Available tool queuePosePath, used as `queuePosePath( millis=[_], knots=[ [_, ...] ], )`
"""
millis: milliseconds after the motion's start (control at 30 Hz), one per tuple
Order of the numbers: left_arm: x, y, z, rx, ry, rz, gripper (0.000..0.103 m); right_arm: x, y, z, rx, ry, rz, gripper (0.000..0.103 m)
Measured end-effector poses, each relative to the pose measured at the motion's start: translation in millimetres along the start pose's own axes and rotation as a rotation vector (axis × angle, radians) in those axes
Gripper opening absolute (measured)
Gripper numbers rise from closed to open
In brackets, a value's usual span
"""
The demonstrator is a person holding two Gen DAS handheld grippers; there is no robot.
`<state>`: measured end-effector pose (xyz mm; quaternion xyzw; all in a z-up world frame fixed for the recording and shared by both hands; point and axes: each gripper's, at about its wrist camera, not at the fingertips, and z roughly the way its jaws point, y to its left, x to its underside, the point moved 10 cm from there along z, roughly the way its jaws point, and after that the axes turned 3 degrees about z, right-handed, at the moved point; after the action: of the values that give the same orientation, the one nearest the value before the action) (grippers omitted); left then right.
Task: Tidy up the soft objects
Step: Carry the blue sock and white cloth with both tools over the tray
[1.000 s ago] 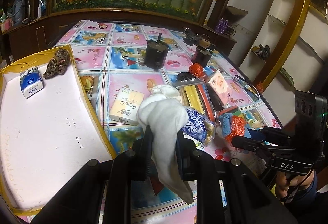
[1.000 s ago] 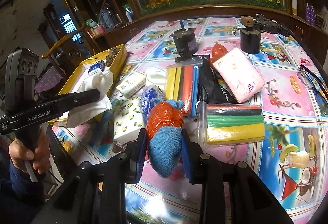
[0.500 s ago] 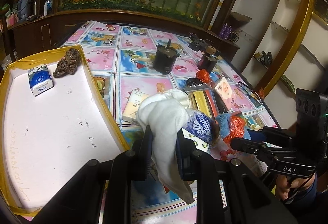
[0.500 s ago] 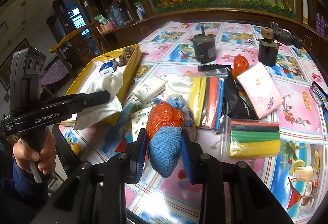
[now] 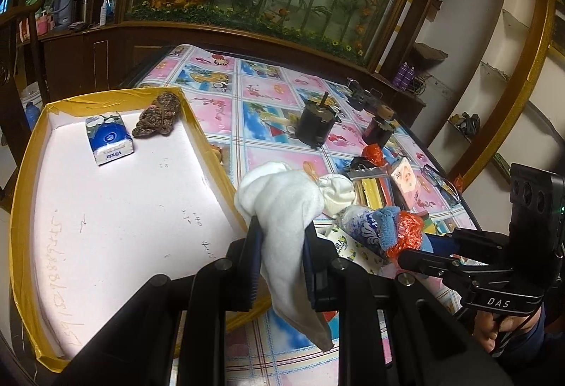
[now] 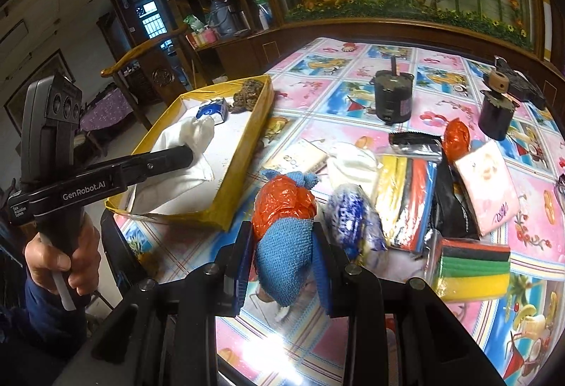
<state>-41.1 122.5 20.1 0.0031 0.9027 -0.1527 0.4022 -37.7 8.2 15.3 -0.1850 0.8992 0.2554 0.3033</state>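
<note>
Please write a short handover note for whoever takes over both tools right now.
Left tool: shut on the white cloth, held by the yellow-rimmed tray's near corner.
Right tool: shut on the blue knit cloth with the orange bag, above the table.
Done: tissue pack and brown knit piece lie in the tray.
Left: drop both cloths in the tray, then probably the white cloth on the table and the pink tissue pack.
</note>
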Motion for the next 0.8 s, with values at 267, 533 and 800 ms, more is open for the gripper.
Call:
queuePosePath(
  millis=[267, 533, 800],
  knots=[
    [-7, 35, -17, -0.055, -0.037, -0.048, 0.02, -15, 28, 12, -0.023, 0.011, -0.055, 0.034],
    [-10, 75, -31, -0.13, -0.054, -0.081, 0.02, -34, 69, 32, -0.061, 0.021, -0.124, 0.034],
    [-23, 114, -42, -0.233, -0.042, -0.068, 0.02, -61, 98, 62, -0.091, 0.043, -0.154, 0.034]
  ],
)
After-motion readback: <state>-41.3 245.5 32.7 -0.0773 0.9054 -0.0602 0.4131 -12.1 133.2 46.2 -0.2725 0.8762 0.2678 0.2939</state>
